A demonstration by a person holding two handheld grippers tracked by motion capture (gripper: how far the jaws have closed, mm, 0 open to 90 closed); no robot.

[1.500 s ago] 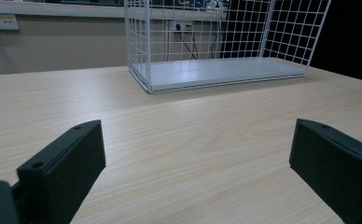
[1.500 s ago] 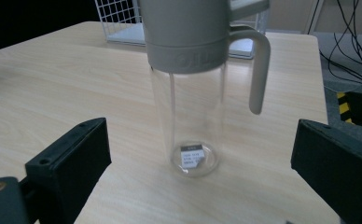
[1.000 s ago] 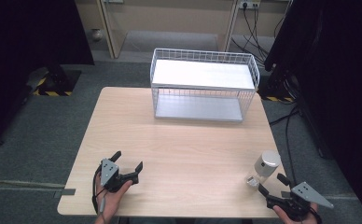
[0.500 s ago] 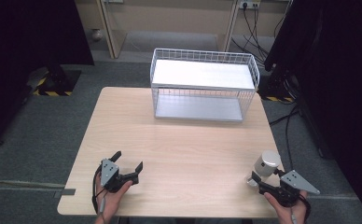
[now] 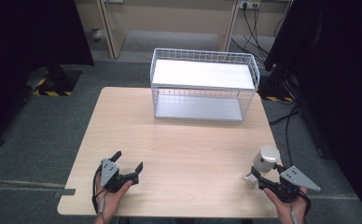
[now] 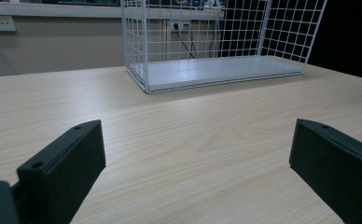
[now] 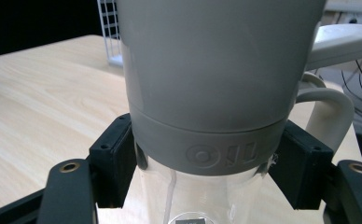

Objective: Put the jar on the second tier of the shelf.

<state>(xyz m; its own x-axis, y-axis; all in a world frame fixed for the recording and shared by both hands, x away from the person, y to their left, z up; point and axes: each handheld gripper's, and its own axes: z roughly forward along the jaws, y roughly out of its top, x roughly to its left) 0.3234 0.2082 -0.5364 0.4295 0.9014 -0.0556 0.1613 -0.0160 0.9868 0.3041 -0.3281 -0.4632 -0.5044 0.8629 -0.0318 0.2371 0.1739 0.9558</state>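
on the table (image 5: 188, 140), a white wire basket (image 5: 203, 84) stands at the far edge. the left gripper (image 5: 128, 164) rests near the front-left corner, the right gripper (image 5: 259, 171) clamps a grey bottle (image 5: 266, 159) near the front-right corner.

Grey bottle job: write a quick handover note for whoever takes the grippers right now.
Right gripper: shut on the bottle at its grey band, at the table's near right corner; its jaws have just closed. The bottle leans.
Left gripper: open, nothing between its jaws, low over the near left of the table.
Wire basket: at the far edge, nothing on its shelf.
Done: bottle gripped.
Left: likely carry it to the basket; that is a guess.
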